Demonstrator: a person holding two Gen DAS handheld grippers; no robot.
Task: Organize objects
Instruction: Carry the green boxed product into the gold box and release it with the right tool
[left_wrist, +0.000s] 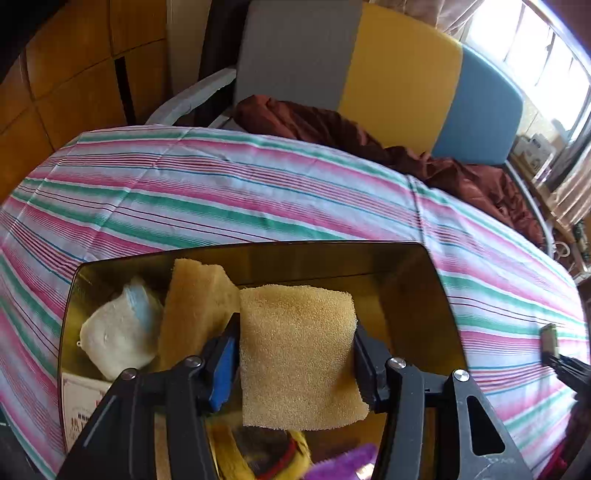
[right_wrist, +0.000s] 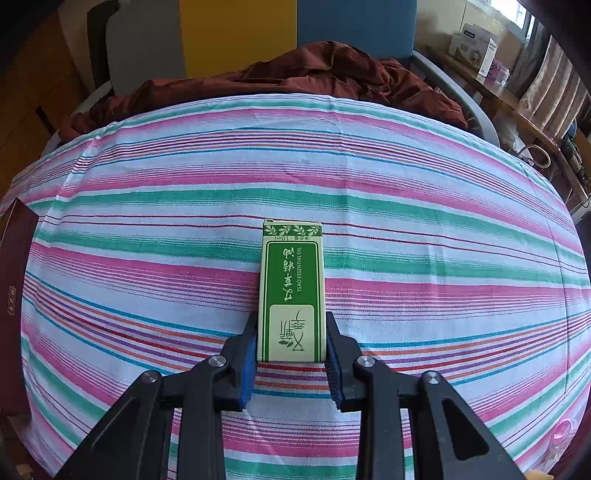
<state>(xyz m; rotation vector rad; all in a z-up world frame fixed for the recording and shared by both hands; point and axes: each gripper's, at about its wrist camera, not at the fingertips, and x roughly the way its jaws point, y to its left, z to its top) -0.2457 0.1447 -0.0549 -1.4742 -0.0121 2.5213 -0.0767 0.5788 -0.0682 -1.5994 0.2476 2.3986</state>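
My left gripper (left_wrist: 295, 354) is shut on a tan sponge (left_wrist: 299, 354) and holds it over a gold-lined box (left_wrist: 417, 295). Inside the box lie a second tan sponge (left_wrist: 195, 310), a white and blue cloth bundle (left_wrist: 118, 332), a card (left_wrist: 79, 410) and yellow and purple items (left_wrist: 332, 465) at the near end. My right gripper (right_wrist: 291, 350) is shut on a green essential oil box (right_wrist: 291, 291), which lies flat on the striped tablecloth (right_wrist: 147, 258). The right gripper with the oil box also shows at the left wrist view's right edge (left_wrist: 550, 341).
The striped cloth (left_wrist: 221, 192) covers the table. A dark red fabric (right_wrist: 314, 74) lies heaped beyond the far edge, against grey, yellow and blue panels (left_wrist: 399, 74). The box's dark edge (right_wrist: 14, 258) shows at the right wrist view's left. A shelf with cartons (right_wrist: 476, 44) stands far right.
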